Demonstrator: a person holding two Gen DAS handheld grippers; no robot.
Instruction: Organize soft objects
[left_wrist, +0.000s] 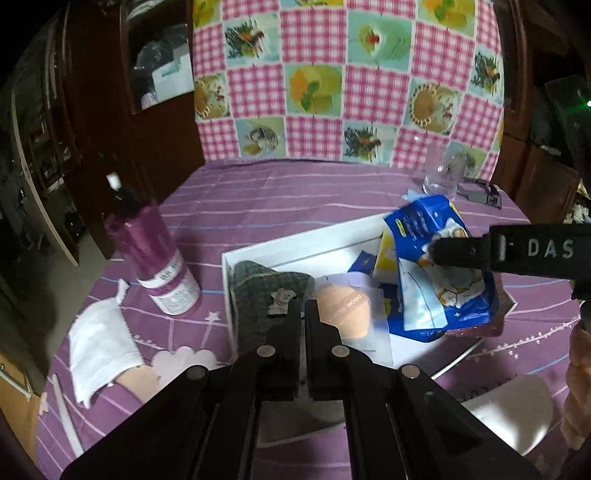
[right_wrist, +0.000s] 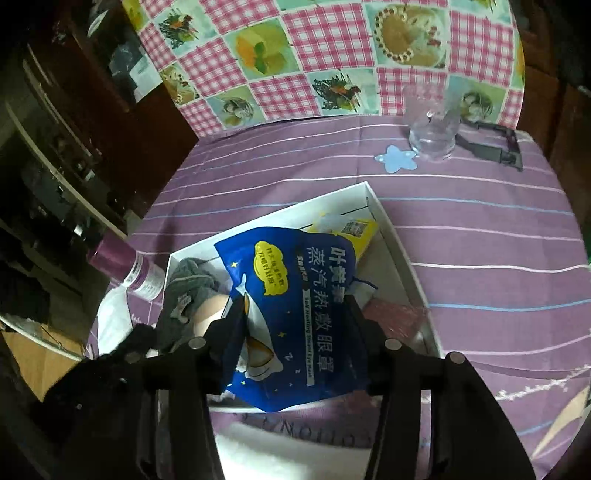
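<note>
A white box (left_wrist: 288, 246) (right_wrist: 399, 254) sits on the purple tablecloth. In it lie a grey sock (left_wrist: 258, 291) (right_wrist: 188, 288), a beige sponge (left_wrist: 347, 314), a yellow packet (right_wrist: 354, 229) and a dark red item (right_wrist: 395, 314). My right gripper (right_wrist: 291, 314) (left_wrist: 454, 254) is shut on a blue eye-mask packet (right_wrist: 291, 295) (left_wrist: 436, 280) and holds it over the box. My left gripper (left_wrist: 303, 314) is shut and empty, at the box's near edge above the sock and sponge.
A purple bottle (left_wrist: 159, 254) (right_wrist: 125, 266) stands left of the box, with a white cloth (left_wrist: 99, 343) near it. A clear glass (left_wrist: 443, 173) (right_wrist: 432, 125), a blue star coaster (right_wrist: 397, 158) and a black clip (right_wrist: 495, 144) sit at the far right.
</note>
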